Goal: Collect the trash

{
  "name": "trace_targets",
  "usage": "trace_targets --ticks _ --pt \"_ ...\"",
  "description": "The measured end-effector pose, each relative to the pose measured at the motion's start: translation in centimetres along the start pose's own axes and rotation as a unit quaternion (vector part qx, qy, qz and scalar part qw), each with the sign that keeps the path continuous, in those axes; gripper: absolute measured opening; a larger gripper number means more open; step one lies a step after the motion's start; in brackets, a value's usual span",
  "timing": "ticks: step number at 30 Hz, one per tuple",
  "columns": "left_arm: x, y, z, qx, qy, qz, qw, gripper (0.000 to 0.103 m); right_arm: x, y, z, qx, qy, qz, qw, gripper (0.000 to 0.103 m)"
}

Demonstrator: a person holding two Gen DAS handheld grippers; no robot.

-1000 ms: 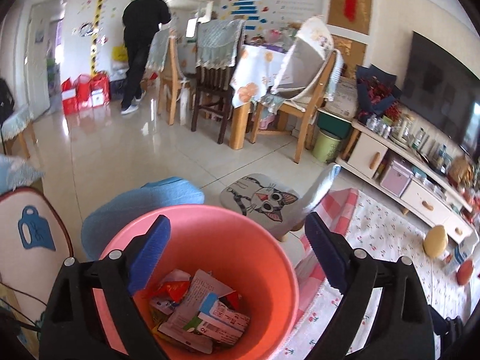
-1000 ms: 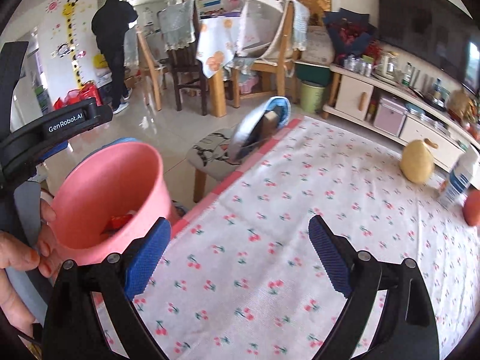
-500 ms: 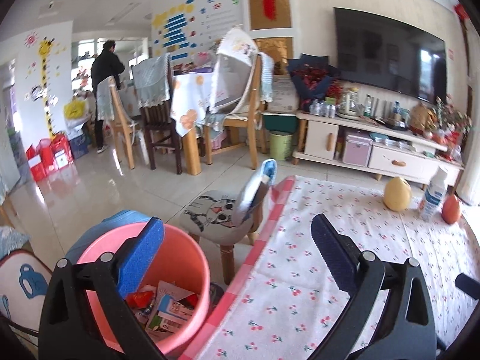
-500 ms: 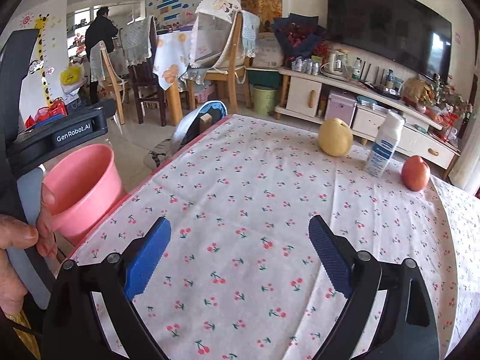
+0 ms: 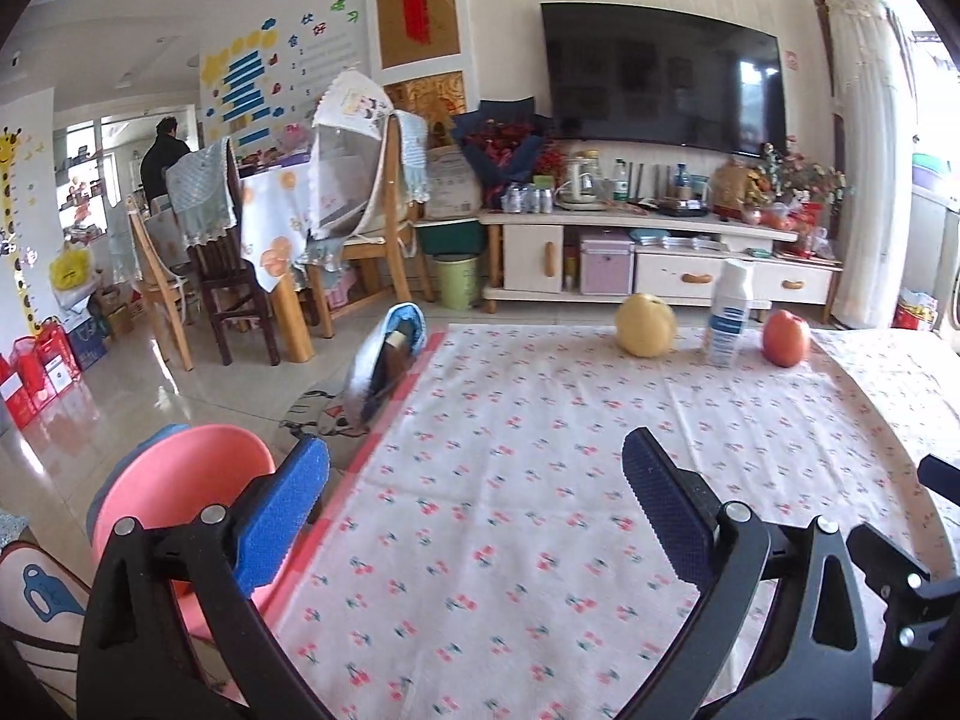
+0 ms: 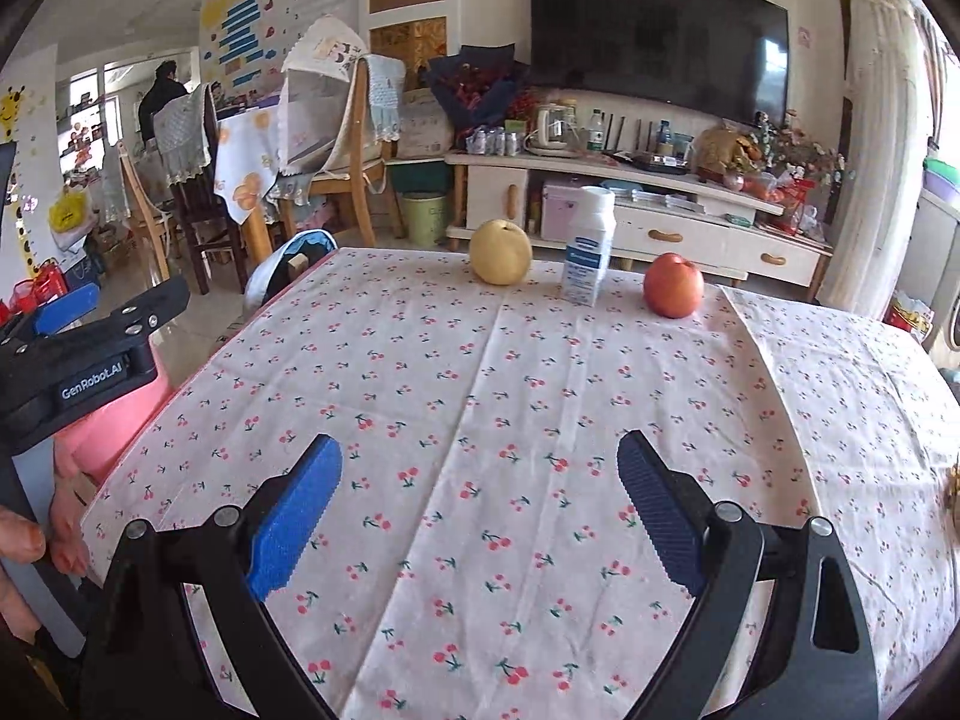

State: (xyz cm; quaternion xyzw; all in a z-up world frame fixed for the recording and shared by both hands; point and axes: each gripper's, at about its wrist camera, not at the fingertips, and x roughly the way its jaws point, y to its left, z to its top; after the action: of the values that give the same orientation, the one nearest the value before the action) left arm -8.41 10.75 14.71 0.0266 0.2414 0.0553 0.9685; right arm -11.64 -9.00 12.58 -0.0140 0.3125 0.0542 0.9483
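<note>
Pink bin point(image 5: 180, 474) beside cherry-print tablecloth point(image 6: 510, 390)

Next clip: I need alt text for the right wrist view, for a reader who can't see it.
Open, empty right tongs hover over a cherry-print tablecloth. At its far edge stand a yellow pear, a white bottle and a red apple. The left tongs and a pink bucket show at the left.

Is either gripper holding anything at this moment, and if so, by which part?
Nothing is held. The left gripper and the right gripper both stand open over the cherry-print tablecloth, with only cloth showing between their blue pads.
</note>
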Motion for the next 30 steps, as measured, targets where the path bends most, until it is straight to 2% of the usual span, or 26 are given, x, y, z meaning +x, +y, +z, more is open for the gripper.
trace_targets --ticks 8,19,30 --pt "-5.7 -1.9 -0.9 -0.023 -0.017 -0.050 0.9983 0.099 -4.8 -3.0 -1.4 0.017 -0.029 -0.039 0.999 0.092" --pt "-10.1 -3.1 -1.8 -0.006 -0.012 -0.046 0.9989 0.099 -10.0 -4.2 -3.5 0.029 -0.063 -0.074 0.995 0.093" --pt "-13.4 -4.2 -1.4 0.009 -0.052 -0.049 0.9974 0.099 -12.0 -4.0 -4.5 0.028 -0.082 -0.085 0.993 0.093"
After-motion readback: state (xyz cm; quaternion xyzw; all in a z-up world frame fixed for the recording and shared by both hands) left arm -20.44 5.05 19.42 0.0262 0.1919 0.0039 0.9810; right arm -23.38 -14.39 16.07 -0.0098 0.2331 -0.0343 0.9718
